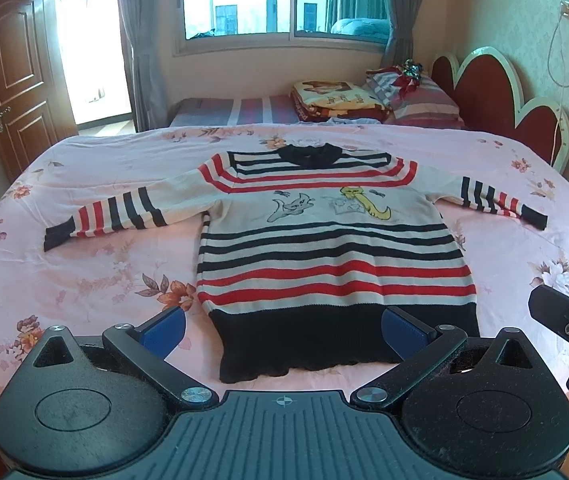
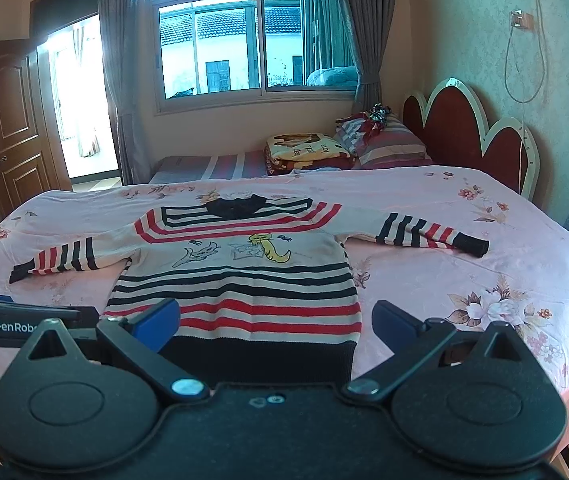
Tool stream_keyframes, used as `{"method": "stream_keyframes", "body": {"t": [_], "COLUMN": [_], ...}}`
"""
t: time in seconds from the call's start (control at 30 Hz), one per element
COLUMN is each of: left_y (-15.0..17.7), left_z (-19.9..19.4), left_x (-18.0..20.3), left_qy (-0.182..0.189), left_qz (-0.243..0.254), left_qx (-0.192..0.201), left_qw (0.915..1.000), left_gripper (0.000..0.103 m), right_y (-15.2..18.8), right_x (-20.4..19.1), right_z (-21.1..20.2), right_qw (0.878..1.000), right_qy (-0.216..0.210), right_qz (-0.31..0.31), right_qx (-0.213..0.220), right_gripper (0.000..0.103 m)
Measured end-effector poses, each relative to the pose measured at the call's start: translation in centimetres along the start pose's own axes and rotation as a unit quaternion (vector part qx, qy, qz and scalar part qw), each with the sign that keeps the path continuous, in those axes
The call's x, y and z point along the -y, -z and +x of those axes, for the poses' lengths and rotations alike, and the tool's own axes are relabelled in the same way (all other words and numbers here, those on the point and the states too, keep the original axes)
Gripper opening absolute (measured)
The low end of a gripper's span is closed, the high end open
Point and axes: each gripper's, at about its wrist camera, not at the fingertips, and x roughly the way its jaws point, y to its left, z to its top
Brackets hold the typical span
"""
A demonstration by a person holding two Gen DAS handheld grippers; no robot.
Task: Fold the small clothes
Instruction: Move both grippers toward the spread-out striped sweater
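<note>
Your left gripper [image 1: 283, 330] and right gripper [image 2: 275, 322], jaws spread wide and empty, hover by the black hem of the striped knitted sweater [image 1: 324, 236], laid flat, sleeves outstretched, on the pink floral bedsheet [image 1: 96, 264] so you can fold it cleanly.

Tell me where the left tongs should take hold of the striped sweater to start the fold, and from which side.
Probably grip the striped sweater at the dark cuff of its left sleeve, coming in from the left, outer side. The sleeve lies flat and stretched away from the body on the pink bedsheet, so its free end is easy to pinch and swing across the chest. The left tongs are open over the hem.
</note>
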Motion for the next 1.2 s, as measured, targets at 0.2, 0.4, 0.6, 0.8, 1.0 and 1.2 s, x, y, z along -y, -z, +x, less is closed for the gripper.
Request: {"method": "stream_keyframes", "body": {"t": [0.2, 0.4, 0.6, 0.8, 1.0, 1.2], "left_y": [-0.3, -0.6, -0.9, -1.2, -1.5, -1.7], "left_z": [0.1, 0.4, 0.8, 1.2, 1.7, 2.0], "left_x": [-0.3, -0.4, -0.2, 0.1, 0.2, 0.1], "left_qy": [0.003, 0.003, 0.001, 0.002, 0.006, 0.003], "left_qz": [-0.002, -0.006, 0.0, 0.002, 0.001, -0.001], "left_qx": [0.001, 0.0, 0.0, -0.001, -0.004, -0.003], "left_qw": [1.0, 1.0, 1.0, 1.0, 1.0, 1.0], "left_gripper": [0.103, 0.103, 0.103, 0.103, 0.103, 0.103], "right_y": [-0.1, -0.3, -0.2, -0.1, -0.3, -0.2], "right_x": [-0.3, -0.5, -0.5, -0.2, -0.3, -0.3], "right_z": [0.2, 0.6, 0.7, 1.0, 1.5, 1.6], "right_qw": [1.0, 1.0, 1.0, 1.0, 1.0, 1.0], "right_qy": [0.002, 0.002, 0.002, 0.005, 0.005, 0.005], "right_qz": [0.003, -0.001, 0.003, 0.008, 0.008, 0.009], "right_qx": [0.003, -0.001, -0.001, -0.002, -0.007, -0.007], "right_gripper": [0.102, 0.102, 0.102, 0.102, 0.102, 0.102]}}
